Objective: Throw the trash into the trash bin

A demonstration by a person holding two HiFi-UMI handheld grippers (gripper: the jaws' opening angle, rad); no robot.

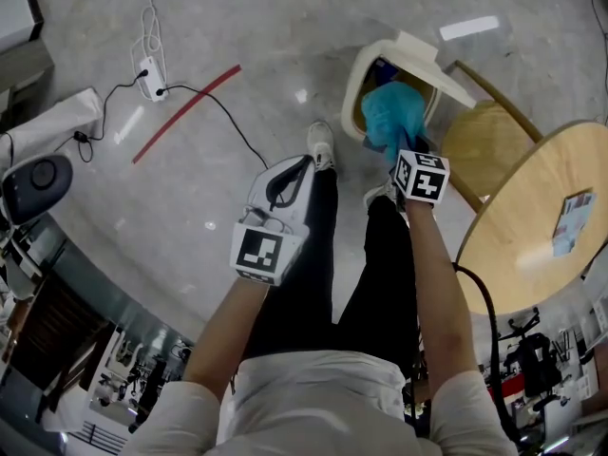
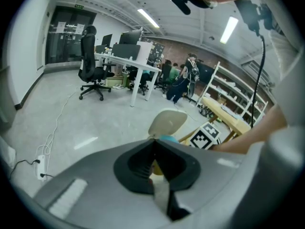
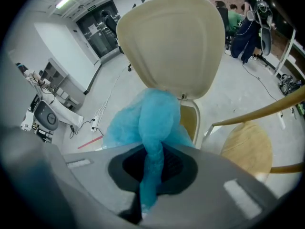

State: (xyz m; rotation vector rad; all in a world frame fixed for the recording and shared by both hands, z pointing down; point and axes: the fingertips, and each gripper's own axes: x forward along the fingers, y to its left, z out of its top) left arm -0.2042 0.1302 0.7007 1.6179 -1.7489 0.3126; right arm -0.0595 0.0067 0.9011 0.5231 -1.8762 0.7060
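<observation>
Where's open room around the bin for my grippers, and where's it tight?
Bare floor between the trash bin and the red tape line is free. Tight on the bin's right: wooden stool and round table crowd it.

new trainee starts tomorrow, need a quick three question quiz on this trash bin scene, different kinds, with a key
1. True or false: the lid of the trash bin stands flipped up, leaving the bin open.
2. What is the right gripper doing?
A. It is shut on crumpled blue trash above the bin.
B. It is holding a bottle over the floor.
C. It hangs open and empty.
3. Fill in: the round wooden table stands on the person's ___ side.

Key: 1 true; 2 A; 3 right.
</observation>
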